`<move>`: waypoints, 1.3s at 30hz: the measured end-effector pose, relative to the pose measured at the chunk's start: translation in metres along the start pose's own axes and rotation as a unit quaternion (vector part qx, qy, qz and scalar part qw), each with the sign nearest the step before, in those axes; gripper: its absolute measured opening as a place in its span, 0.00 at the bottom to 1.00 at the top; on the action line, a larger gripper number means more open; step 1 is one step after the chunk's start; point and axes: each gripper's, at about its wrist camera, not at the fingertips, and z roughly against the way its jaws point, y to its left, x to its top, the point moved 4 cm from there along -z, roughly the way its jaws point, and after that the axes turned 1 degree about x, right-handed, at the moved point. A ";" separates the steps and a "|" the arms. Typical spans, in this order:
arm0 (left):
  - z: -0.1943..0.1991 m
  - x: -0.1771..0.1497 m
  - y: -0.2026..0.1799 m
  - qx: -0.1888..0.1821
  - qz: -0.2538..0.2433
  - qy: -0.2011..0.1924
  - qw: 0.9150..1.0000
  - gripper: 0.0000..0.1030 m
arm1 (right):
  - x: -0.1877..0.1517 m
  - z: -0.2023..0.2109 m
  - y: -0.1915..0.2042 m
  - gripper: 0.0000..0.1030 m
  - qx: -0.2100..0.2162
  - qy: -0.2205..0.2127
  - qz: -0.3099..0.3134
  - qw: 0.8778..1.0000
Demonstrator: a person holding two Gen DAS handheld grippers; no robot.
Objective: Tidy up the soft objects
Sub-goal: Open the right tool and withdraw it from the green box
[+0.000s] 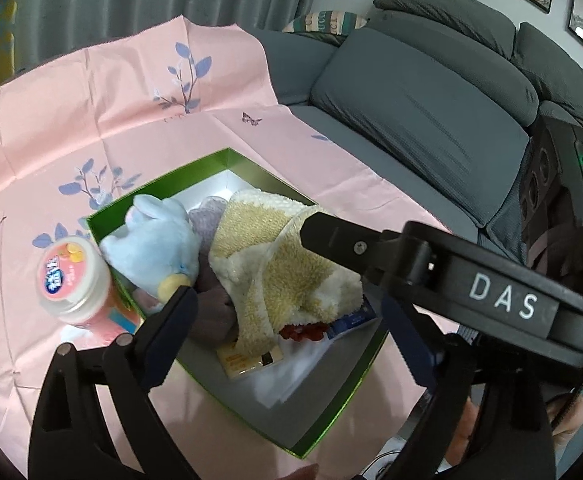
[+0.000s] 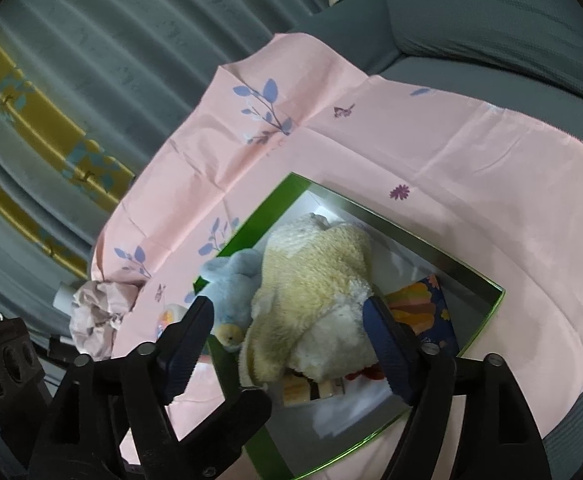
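Observation:
A green box (image 1: pixel 227 156) with a white inside sits on a pink flowered cloth (image 1: pixel 91 92). In it lie a pale blue plush toy (image 1: pixel 151 240) and a cream and yellow fluffy towel (image 1: pixel 279 264), heaped over smaller items. My left gripper (image 1: pixel 287 332) hangs open above the box's near side, and nothing is between its pads. My right gripper (image 2: pixel 287 340) is open too. The fluffy towel (image 2: pixel 311 280) lies loose between its fingers, beside the blue plush (image 2: pixel 235 280). A right gripper finger (image 1: pixel 331 236) reaches over the towel in the left wrist view.
A white jar with a pink lid (image 1: pixel 71 276) stands against the box's left wall. A yellow packet (image 1: pixel 247 360), something red (image 1: pixel 303 330) and a colourful pack (image 2: pixel 423 304) lie in the box. Crumpled pinkish fabric (image 2: pixel 95 316) sits off the cloth's left edge. A grey sofa (image 1: pixel 411 120) lies behind.

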 end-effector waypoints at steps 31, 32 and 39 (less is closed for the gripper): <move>0.059 -0.001 0.018 0.042 0.025 -0.043 0.998 0.99 | -0.007 0.044 0.041 0.85 -0.028 -0.066 0.054 0.996; 0.059 -0.001 0.019 0.042 0.025 -0.042 0.998 0.99 | -0.007 0.045 0.041 0.85 -0.028 -0.066 0.054 0.996; 0.060 -0.003 0.020 0.042 0.029 -0.040 0.998 0.99 | -0.006 0.045 0.039 0.85 -0.035 -0.066 0.052 0.996</move>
